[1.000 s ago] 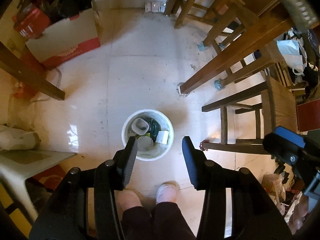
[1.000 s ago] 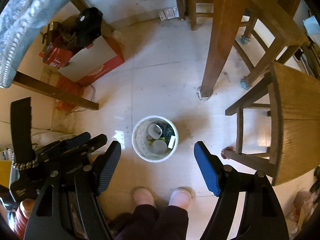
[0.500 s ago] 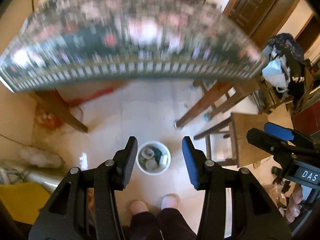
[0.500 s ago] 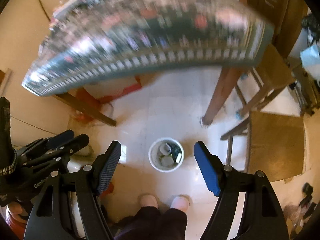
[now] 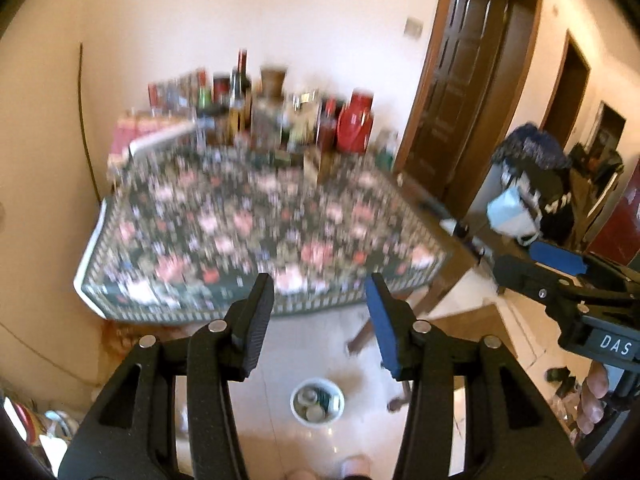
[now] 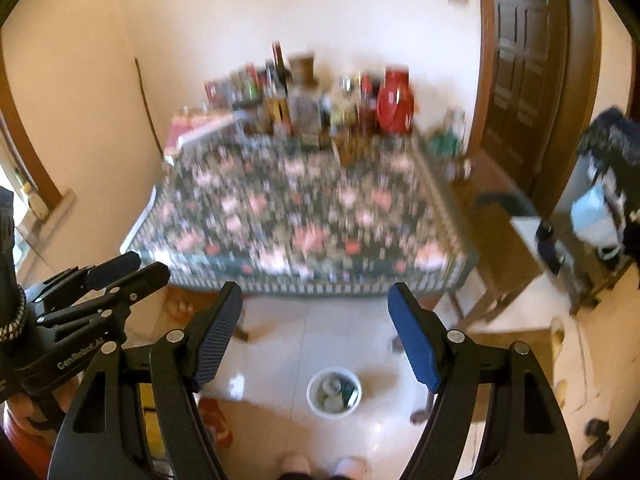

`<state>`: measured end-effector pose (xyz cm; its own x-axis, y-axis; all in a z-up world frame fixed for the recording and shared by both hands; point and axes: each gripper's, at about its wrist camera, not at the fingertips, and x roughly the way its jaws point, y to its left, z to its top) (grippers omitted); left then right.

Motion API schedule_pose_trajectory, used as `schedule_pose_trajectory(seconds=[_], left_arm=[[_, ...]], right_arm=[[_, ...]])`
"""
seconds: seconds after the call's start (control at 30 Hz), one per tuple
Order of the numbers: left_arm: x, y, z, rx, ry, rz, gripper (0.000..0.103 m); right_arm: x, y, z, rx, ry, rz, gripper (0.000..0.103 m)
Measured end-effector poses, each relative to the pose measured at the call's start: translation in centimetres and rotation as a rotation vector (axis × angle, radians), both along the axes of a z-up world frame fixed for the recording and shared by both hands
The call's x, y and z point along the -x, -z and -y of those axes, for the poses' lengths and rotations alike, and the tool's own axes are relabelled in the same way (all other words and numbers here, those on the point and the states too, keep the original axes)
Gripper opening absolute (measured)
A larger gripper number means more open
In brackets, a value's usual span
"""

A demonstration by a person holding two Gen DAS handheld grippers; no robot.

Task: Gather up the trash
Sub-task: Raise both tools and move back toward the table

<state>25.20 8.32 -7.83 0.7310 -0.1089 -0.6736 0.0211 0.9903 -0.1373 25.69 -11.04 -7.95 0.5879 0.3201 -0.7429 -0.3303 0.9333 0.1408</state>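
Observation:
A white trash bin (image 5: 317, 400) stands on the pale tiled floor far below me, with cups and other trash inside; it also shows in the right wrist view (image 6: 334, 391). My left gripper (image 5: 320, 312) is open and empty, held high in front of the table's near edge. My right gripper (image 6: 316, 312) is open wider and empty, at about the same height. Each gripper shows at the side of the other's view. The table (image 5: 260, 224) has a dark floral cloth and is blurred by motion.
Bottles, jars and a red canister (image 6: 394, 106) crowd the table's far end by the wall. A wooden chair (image 6: 500, 256) stands right of the table. Brown doors (image 5: 460, 80) are at the right. Clutter and a face mask (image 5: 510, 216) sit at the far right.
Both grippers have risen and tilted up from looking down at the bin under the table to looking across the tabletop. The bin now appears small and low. Both stay open.

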Motion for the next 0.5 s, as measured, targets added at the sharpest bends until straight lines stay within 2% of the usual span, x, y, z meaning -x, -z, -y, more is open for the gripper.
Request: schedule_pose_trajectory(seconds=[0.2, 0.3, 0.37, 0.5], left_arm=[[2.2, -5.8, -1.3, -0.005, 0.002, 0.139, 0.056], [3.0, -7.4, -1.5, -0.019, 0.006, 0.19, 0.068], [3.1, -8.3, -1.6, -0.031, 0.008, 0.218, 0.085], [2.9, -9.0, -1.3, -0.056, -0.01, 0.262, 0.093]], right_arm=[[2.4, -6.5, -0.7, 0.025, 0.03, 0.191, 0.072], [3.7, -8.9, -0.7, 0.027, 0.056, 0.295, 0.078], [4.2, -9.9, -0.6, 0.028, 0.081, 0.359, 0.079], [4.0, -10.8, -0.2, 0.034, 0.127, 0.444, 0.086]])
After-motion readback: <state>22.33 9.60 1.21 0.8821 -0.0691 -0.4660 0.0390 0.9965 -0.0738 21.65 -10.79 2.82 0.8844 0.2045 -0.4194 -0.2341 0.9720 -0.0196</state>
